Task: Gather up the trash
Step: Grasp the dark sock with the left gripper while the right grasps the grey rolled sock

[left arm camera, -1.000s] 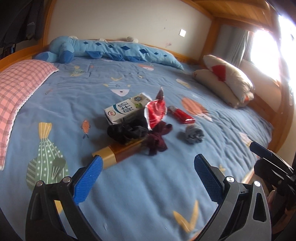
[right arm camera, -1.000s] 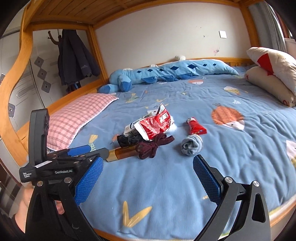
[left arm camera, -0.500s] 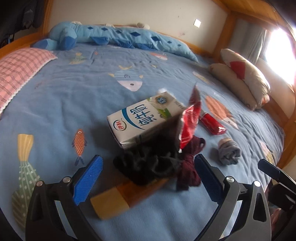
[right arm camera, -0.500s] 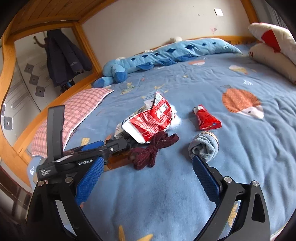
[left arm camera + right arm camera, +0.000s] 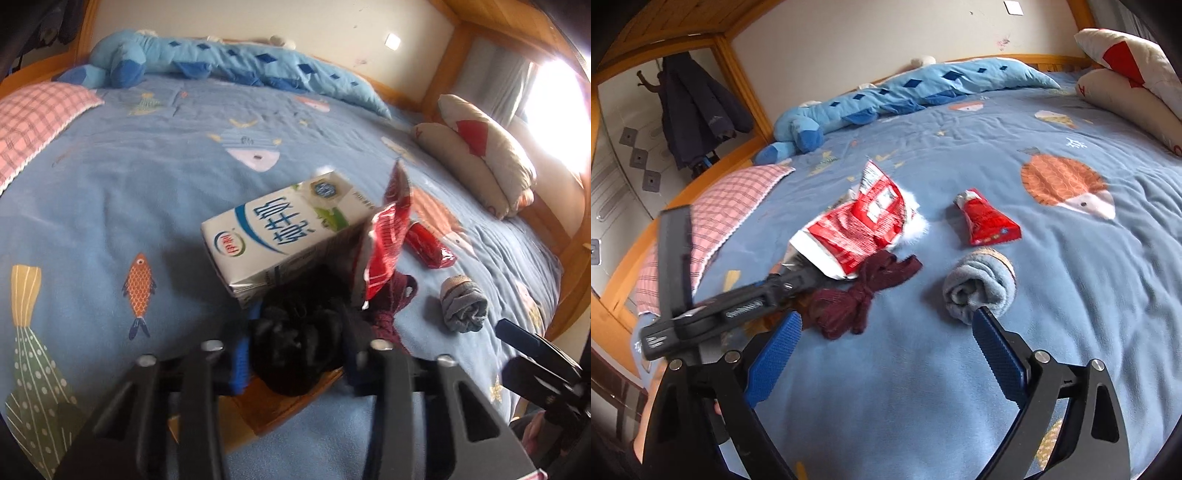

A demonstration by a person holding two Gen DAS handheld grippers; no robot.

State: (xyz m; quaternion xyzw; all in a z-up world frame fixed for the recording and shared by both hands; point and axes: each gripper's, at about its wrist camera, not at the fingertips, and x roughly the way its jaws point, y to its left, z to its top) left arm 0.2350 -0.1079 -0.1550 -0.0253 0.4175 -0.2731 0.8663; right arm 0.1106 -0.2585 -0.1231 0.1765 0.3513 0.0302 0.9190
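A pile of litter lies on the blue bedspread: a white milk carton (image 5: pixel 280 236), a torn red snack bag (image 5: pixel 388 240) (image 5: pixel 864 229), a small red wrapper (image 5: pixel 428 245) (image 5: pixel 988 219) and a brown stick-shaped pack (image 5: pixel 266 410). A black cloth bundle (image 5: pixel 295 343) sits on that pack. My left gripper (image 5: pixel 295 350) is closing, and its blue pads press the bundle from both sides. A maroon knotted cloth (image 5: pixel 864 295) and a rolled grey sock (image 5: pixel 979 291) lie just ahead of my right gripper (image 5: pixel 886 332), which stands open and holds nothing. Its right fingertip is next to the sock.
A pink checked pillow (image 5: pixel 731 199) lies at the left. A long blue plush toy (image 5: pixel 207 66) lines the far wall. Two cream and red cushions (image 5: pixel 484 162) sit at the right. A wooden bed frame (image 5: pixel 624 266) rims the mattress, and a dark coat (image 5: pixel 698 110) hangs beyond it.
My left gripper's jaws, wide open before, have drawn in around the black bundle. The right gripper has moved forward and lower, nearer the grey sock and the maroon cloth.
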